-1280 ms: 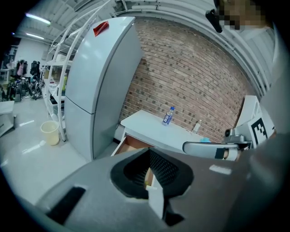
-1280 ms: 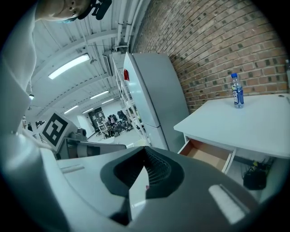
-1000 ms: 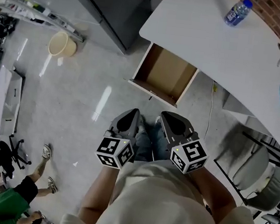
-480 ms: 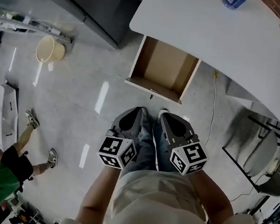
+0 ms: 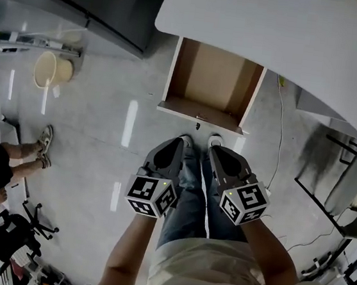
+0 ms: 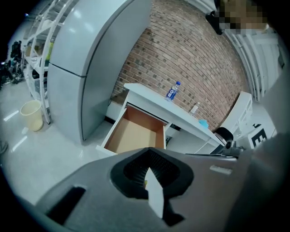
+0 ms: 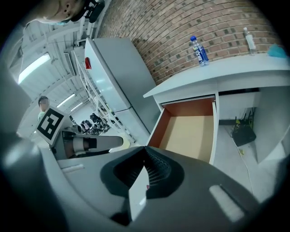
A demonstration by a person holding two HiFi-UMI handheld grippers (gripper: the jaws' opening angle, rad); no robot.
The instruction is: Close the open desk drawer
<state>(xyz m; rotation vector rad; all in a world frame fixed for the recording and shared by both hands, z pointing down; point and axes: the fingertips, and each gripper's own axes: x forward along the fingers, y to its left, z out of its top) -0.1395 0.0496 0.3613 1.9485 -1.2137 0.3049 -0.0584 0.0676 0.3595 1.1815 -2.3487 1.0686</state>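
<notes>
Brick wall (image 6: 181, 54); white desk (image 5: 276, 28), open drawer (image 5: 213, 78); glossy, maybe tiled floor (image 5: 102, 129).

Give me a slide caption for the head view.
Left gripper and right gripper, both shut, face the open, empty drawer under the white desk.

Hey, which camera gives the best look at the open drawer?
The head view: it looks straight down into the open drawer, front panel included. Both gripper views show its inside at a slant, with the near end partly cut off.
</notes>
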